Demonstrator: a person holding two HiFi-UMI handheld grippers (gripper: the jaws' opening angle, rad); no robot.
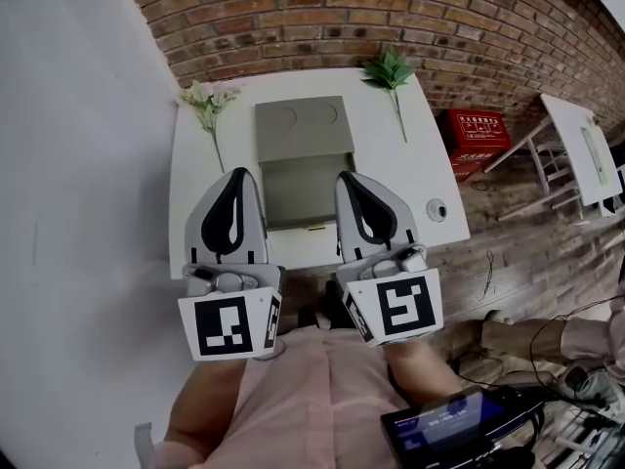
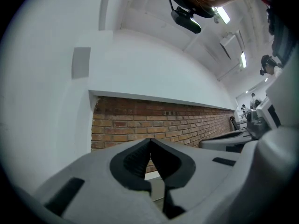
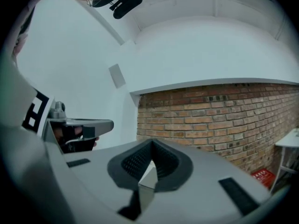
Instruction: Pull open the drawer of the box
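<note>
My left tongs [image 1: 237, 174] and my right tongs [image 1: 347, 177] are both pressed together with nothing between them. Each gripper view shows the ribbed pads meeting at the tip, with only the brick wall [image 1: 410, 13] beyond. I hold the two side by side close to my body, pointing about level toward 12 o'clock, above the near edge of the white tabletop [image 1: 410, 154] and touching nothing on it.

The grey box [image 1: 301, 128] stands at 12 o'clock from my tongs, in the middle of the tabletop toward the wall. Its drawer [image 1: 301, 191] sticks out of the box toward 6 o'clock, so I look down into its bare inside, and its front edge lies between my two tips. A white flower sprig [image 1: 207, 101] lies at 10 o'clock from the box and a green leafy sprig [image 1: 390, 70] at 1 o'clock. A small round thing [image 1: 437, 209] sits near the tabletop's corner at 4 o'clock; I cannot tell what it is.

As I judge it, the pull is done: the drawer stands well out and neither pair of tongs is on it. I cannot say whether it has reached the end of its travel. If it has more to give, I would take the front edge again and draw it toward 6 o'clock; otherwise nothing is left.
</note>
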